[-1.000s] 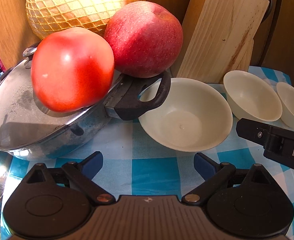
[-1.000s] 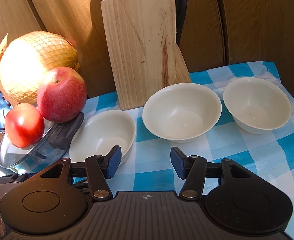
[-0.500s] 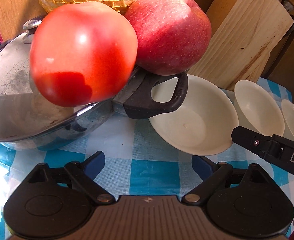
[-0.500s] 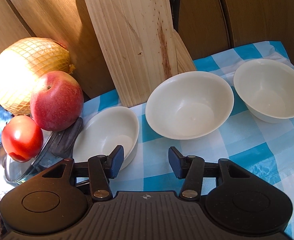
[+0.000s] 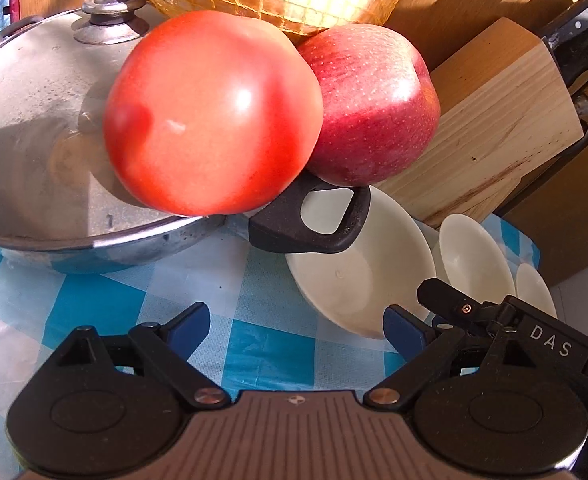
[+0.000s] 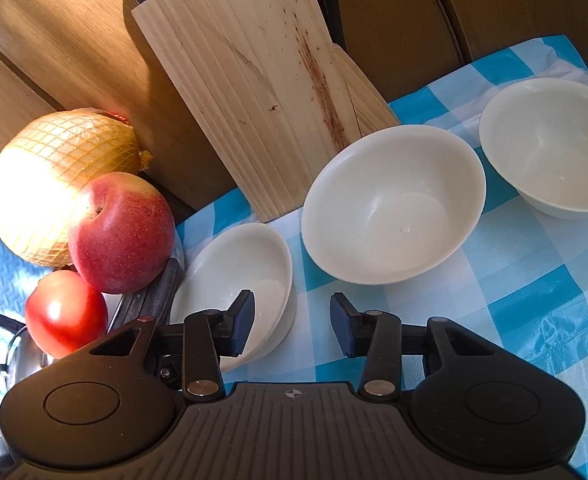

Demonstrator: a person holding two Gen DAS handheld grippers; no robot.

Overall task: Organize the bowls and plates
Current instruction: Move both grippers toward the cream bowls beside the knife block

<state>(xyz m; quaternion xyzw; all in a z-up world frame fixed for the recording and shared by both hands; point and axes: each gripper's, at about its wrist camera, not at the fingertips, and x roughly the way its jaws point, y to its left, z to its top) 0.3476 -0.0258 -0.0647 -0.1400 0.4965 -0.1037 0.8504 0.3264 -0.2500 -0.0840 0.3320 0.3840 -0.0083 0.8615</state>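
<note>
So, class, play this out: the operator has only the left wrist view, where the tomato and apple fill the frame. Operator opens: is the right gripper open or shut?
Observer: The right gripper is open, with nothing between its fingers.
Operator: Which bowl is nearest to it?
Observer: The near bowl, beside the pot handle. One finger overlaps its rim in the picture, but I cannot tell whether they touch.
Operator: I see only a sliver of the far bowl.
Observer: The far bowl stands upright and empty, apart from the middle bowl.

tomato [image 5: 209, 116] on lidded pan [image 5: 45, 152] | apple [image 5: 370, 108] | netted melon [image 6: 49, 192] | knife block [image 6: 253, 80]
</note>
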